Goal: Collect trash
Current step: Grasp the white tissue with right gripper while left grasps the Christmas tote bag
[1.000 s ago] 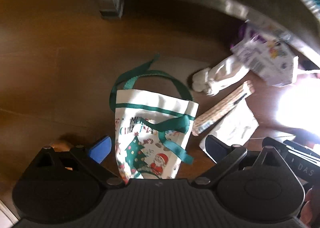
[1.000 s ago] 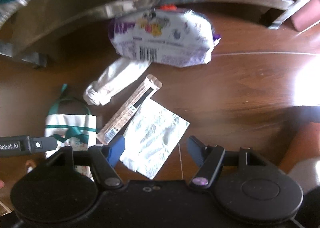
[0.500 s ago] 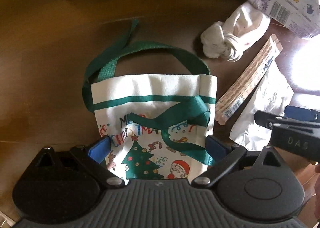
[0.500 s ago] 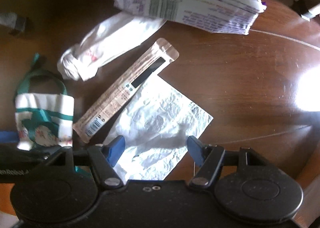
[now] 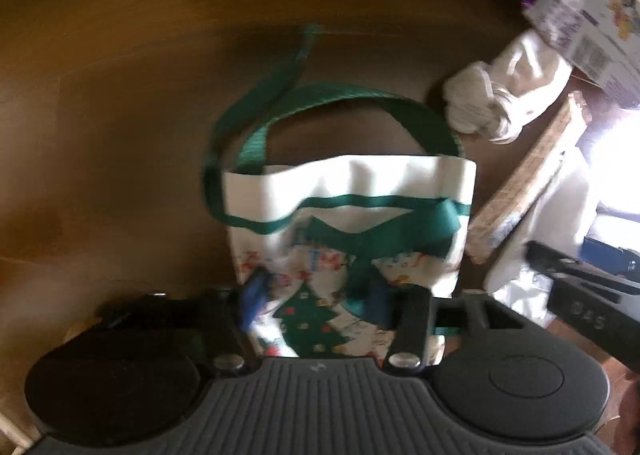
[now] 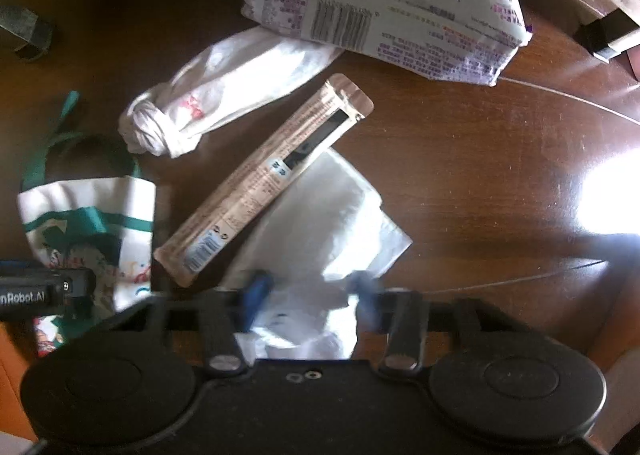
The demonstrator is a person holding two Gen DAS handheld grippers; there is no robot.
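A white Christmas tote bag (image 5: 348, 183) with green handles lies flat on the dark wooden floor. My left gripper (image 5: 316, 297) points down onto its printed front. Its jaws are closing, and the blurred blue pads bunch the fabric between them. To the right lie a brown stick pack (image 6: 264, 183), a knotted white plastic bag (image 6: 224, 95) and a crumpled white wrapper (image 6: 332, 215). My right gripper (image 6: 310, 289) stands over the wrapper's near end. Its jaws are closing on the puckered sheet. The tote bag (image 6: 80, 195) shows at the left of the right wrist view.
A large white and purple snack package (image 6: 380, 3) lies beyond the trash, near a furniture edge. Metal furniture feet (image 6: 20, 27) (image 6: 608, 35) stand at the far left and far right. A glaring sun patch (image 6: 612, 199) lights the floor on the right.
Both grippers have sunk toward the floor. The left jaws went from wide open to closed in on the tote bag; the right jaws narrowed onto the white wrapper, which has crumpled.
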